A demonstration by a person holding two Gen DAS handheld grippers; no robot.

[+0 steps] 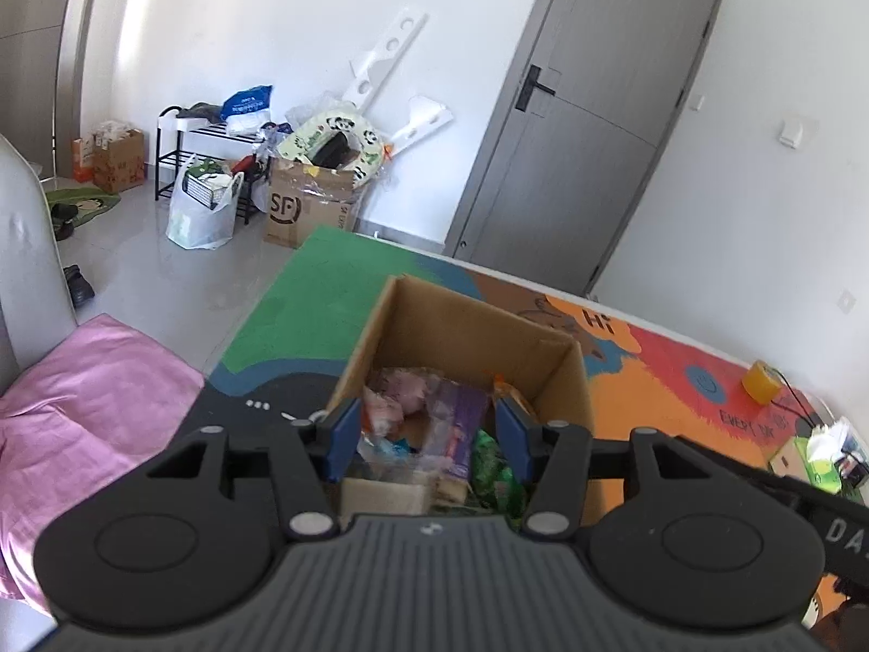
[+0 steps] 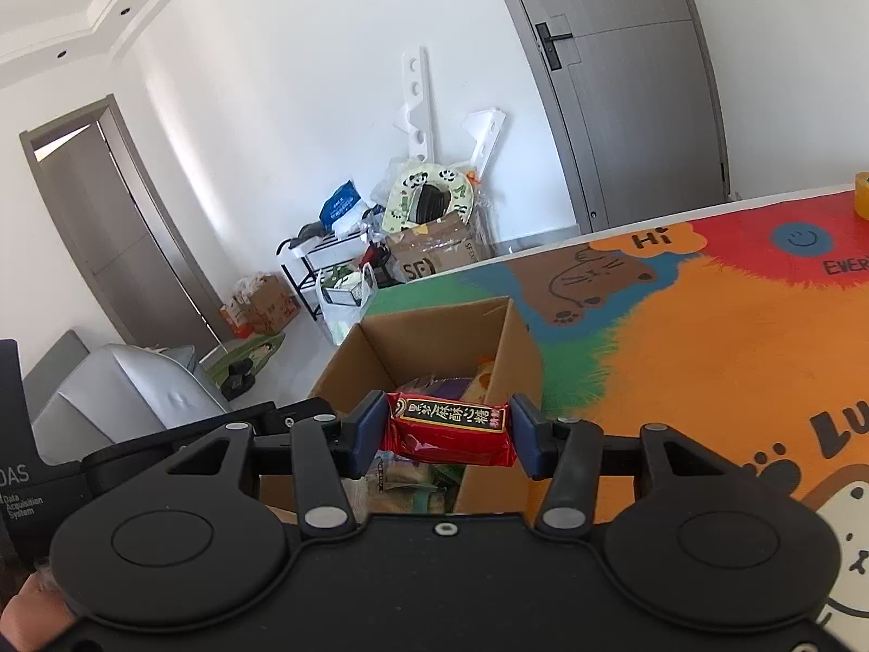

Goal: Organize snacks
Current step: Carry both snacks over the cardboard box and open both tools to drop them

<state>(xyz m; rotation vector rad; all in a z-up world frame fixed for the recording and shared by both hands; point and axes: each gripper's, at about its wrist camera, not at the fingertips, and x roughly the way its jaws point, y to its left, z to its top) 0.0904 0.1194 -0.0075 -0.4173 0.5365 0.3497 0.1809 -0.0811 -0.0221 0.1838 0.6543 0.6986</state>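
An open cardboard box [image 1: 467, 326] stands on the colourful table mat and holds several snack packets, pink, purple and green. My left gripper [image 1: 429, 434] is open and empty, hovering over the box's near edge. In the right wrist view the same box [image 2: 434, 337] lies ahead. My right gripper [image 2: 449, 429] is shut on a red snack packet [image 2: 449, 428] with a black label, held just above the box's near side.
A yellow tape roll [image 1: 760, 381] and a green tissue box [image 1: 820, 462] sit on the mat's right side. A pink cushion [image 1: 81, 407] lies to the left. Boxes, bags and a shoe rack [image 1: 217, 163] stand by the far wall.
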